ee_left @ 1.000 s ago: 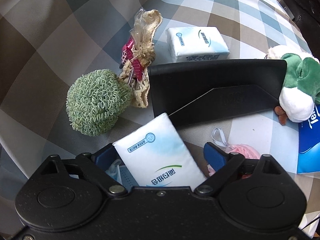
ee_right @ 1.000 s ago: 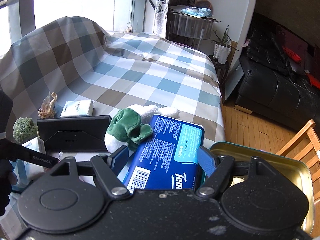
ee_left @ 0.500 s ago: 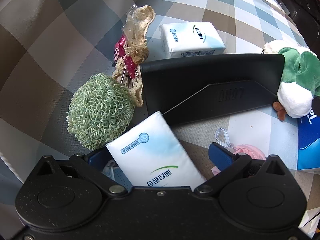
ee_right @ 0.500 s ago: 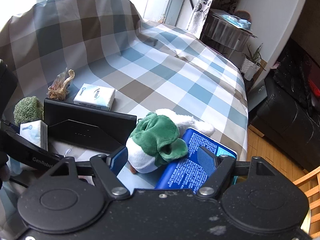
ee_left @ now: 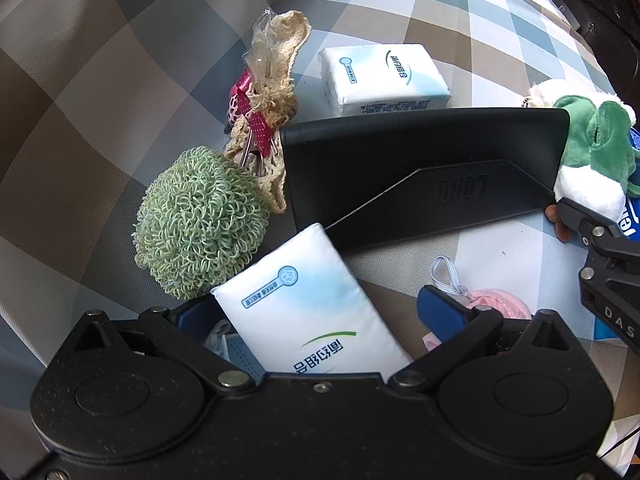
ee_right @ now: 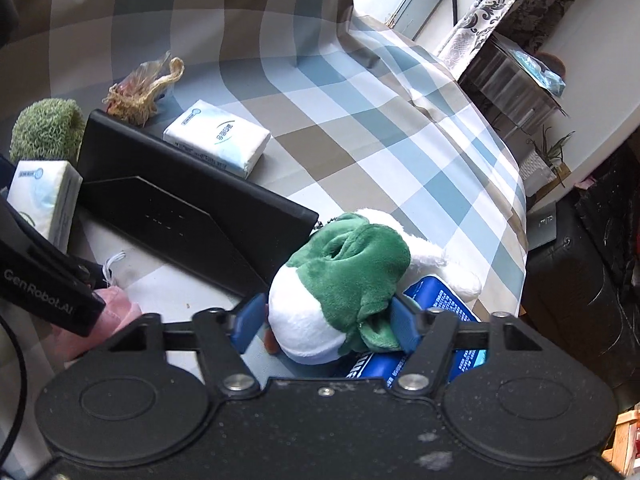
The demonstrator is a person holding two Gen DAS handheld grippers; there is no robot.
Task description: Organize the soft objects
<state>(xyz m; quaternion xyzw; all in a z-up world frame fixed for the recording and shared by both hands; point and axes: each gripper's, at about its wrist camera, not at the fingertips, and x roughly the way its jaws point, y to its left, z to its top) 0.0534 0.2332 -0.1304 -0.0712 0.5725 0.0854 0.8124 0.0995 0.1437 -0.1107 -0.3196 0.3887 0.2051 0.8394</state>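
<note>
Your right gripper [ee_right: 325, 322] has just been closing around the green-and-white plush toy [ee_right: 340, 280]; blue pads sit against both its flanks, so it looks gripped. The plush lies partly on the blue tissue pack [ee_right: 440, 300], just beside the end of the black stand [ee_right: 192, 216].

Your left gripper [ee_left: 316, 312] has its jaws spread wide. A white tissue packet [ee_left: 312, 316] stands between them, leaning toward the left pad; the right pad is clear of it, so no grip. The green loofah ball [ee_left: 200, 224] touches the packet's upper left. A second white packet [ee_left: 384, 76] lies behind the stand, and a pink soft item [ee_left: 500, 304] sits by the right finger.
</note>
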